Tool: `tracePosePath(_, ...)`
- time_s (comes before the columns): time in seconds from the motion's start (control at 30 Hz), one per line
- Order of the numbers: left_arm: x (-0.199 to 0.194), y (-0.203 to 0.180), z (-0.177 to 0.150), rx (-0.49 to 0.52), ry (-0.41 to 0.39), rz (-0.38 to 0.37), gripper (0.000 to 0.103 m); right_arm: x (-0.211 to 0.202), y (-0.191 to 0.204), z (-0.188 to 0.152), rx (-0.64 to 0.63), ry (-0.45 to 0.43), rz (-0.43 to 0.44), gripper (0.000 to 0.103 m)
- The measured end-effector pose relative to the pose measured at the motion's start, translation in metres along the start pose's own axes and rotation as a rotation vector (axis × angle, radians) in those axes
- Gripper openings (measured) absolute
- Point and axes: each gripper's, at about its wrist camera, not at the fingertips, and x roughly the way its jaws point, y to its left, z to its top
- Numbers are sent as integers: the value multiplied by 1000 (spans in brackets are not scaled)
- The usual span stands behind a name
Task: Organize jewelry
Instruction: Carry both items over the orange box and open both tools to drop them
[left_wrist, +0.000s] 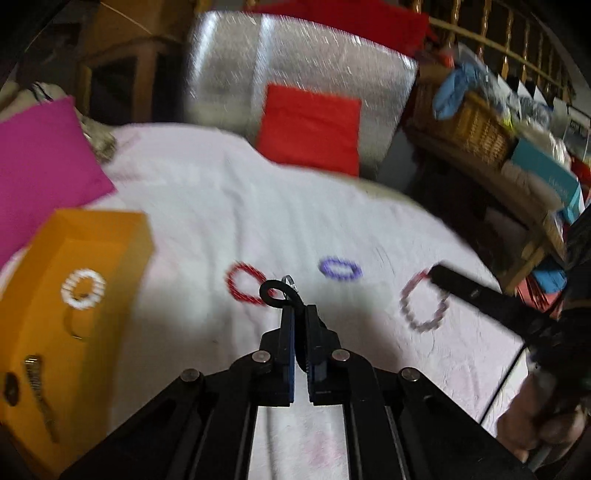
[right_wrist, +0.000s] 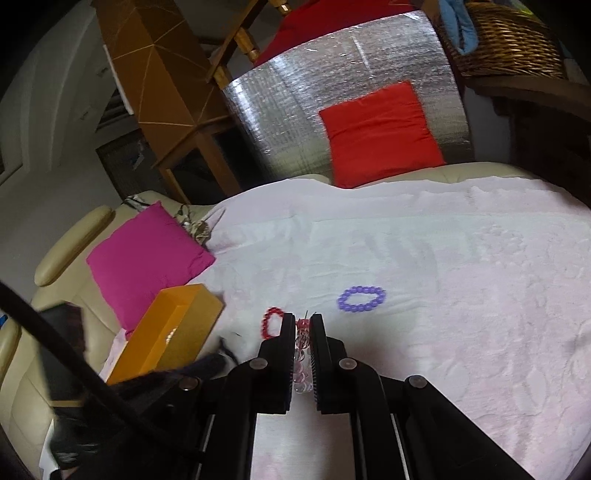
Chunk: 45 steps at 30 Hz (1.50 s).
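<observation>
A pale pink cloth (right_wrist: 461, 280) covers the surface. The orange box (left_wrist: 74, 302), at its left, contains a white bead bracelet (left_wrist: 83, 288). The purple bracelet (right_wrist: 361, 298) and red bracelet (right_wrist: 271, 322) lie loose on the cloth. The left gripper (left_wrist: 299, 314) is closed on a black cord loop (left_wrist: 275, 292). The right gripper (right_wrist: 303, 328) is clamped on the clear pink bracelet (right_wrist: 301, 354).

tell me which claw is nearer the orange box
Left. The left claw holds a black loop just beside the orange box; the right claw, shut on a pink bead bracelet, sits farther over.
</observation>
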Motion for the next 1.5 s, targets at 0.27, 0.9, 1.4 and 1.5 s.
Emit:
tracePosePath(0.27, -88, 61, 0, -64, -171, 176, 5, 12, 65, -14, -68, 23, 124, 9)
tracePosePath(0.9, -104, 212, -81, -307, 14, 386, 5, 104, 238, -77, -208, 297, 352, 9)
tracePosePath(1.4, -68, 221, -96, -302, 158, 468, 5, 179, 269, -99, -376, 493, 176, 9)
tracePosePath(1.5, -67, 222, -97, -298, 172, 490, 14, 180, 262, -94, -353, 492, 169, 9)
